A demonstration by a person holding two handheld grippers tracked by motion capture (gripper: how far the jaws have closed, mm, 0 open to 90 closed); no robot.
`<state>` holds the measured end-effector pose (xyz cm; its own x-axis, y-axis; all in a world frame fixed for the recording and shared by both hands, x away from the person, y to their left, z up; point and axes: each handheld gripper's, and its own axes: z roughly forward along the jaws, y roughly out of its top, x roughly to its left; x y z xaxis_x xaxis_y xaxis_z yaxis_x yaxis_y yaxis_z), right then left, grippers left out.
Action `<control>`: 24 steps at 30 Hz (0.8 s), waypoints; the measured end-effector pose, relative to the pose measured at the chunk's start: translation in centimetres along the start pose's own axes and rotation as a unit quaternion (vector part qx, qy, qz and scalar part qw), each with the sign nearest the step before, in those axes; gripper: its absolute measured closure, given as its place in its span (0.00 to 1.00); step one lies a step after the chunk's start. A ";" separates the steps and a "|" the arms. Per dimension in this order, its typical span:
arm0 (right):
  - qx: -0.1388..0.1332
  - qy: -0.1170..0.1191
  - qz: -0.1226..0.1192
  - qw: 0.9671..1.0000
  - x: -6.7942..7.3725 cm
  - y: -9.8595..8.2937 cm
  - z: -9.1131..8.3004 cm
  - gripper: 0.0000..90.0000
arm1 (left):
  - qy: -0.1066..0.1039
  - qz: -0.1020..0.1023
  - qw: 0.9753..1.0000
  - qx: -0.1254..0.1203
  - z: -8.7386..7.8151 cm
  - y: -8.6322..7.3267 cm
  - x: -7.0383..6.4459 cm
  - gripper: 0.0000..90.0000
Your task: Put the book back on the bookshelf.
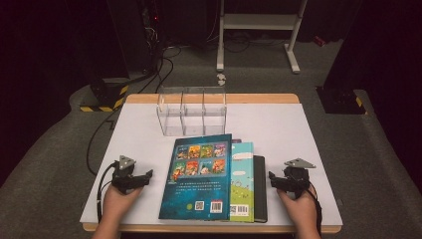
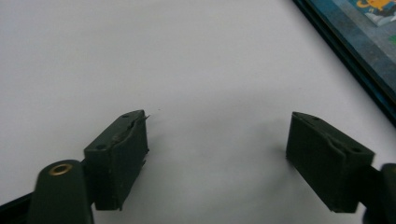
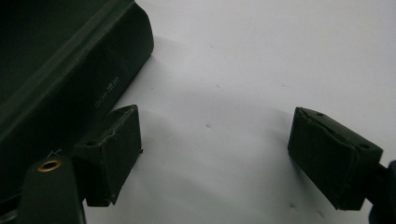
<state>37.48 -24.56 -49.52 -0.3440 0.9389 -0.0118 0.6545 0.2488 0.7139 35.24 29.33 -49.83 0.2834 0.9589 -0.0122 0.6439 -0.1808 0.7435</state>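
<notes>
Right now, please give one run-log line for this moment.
left tongs: open, empty | right tongs: open, empty | books: stacked between | rack: behind

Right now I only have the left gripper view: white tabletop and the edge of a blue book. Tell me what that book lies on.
Observer: The dark blue picture book tops a stack, over a light turquoise thin book and a thick black book at the bottom.
Operator: Report where the right tool is.
Observer: The right tool is at the stack's right side, open, with its jaws close beside the thick black book's spine.
Operator: Say what stands behind the stack.
Observer: A clear plastic three-compartment organiser stands upright towards the table's far edge and looks empty.
</notes>
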 end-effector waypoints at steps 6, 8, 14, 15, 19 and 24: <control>0.005 0.008 -0.007 1.000 0.1 0.0 0.1 0.13 | 0.004 0.003 1.000 0.000 0.0 0.0 -0.1 0.25; 0.005 0.008 -0.007 1.000 0.1 0.0 0.1 0.13 | 0.007 0.004 1.000 0.000 0.0 0.0 -0.2 0.25; 0.005 0.009 -0.006 1.000 0.1 0.0 0.1 0.13 | 0.008 0.005 1.000 0.000 0.0 0.0 -0.2 0.25; 0.006 0.009 -0.006 1.000 0.1 0.0 0.1 0.13 | 0.007 0.004 1.000 0.000 0.0 0.0 -0.2 0.25; 0.006 0.009 -0.007 1.000 0.1 0.0 0.1 0.13 | 0.007 0.004 1.000 0.000 0.0 0.0 -0.2 0.25; 0.007 0.010 -0.007 1.000 0.0 0.1 0.1 0.13 | 0.006 0.002 1.000 -0.001 0.0 0.0 -0.1 0.25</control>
<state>37.55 -24.49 -49.53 -0.3665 0.9304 -0.0074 0.6584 0.2650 0.7045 35.15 29.21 -49.82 0.2781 0.9605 -0.0014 0.6418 -0.1847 0.7443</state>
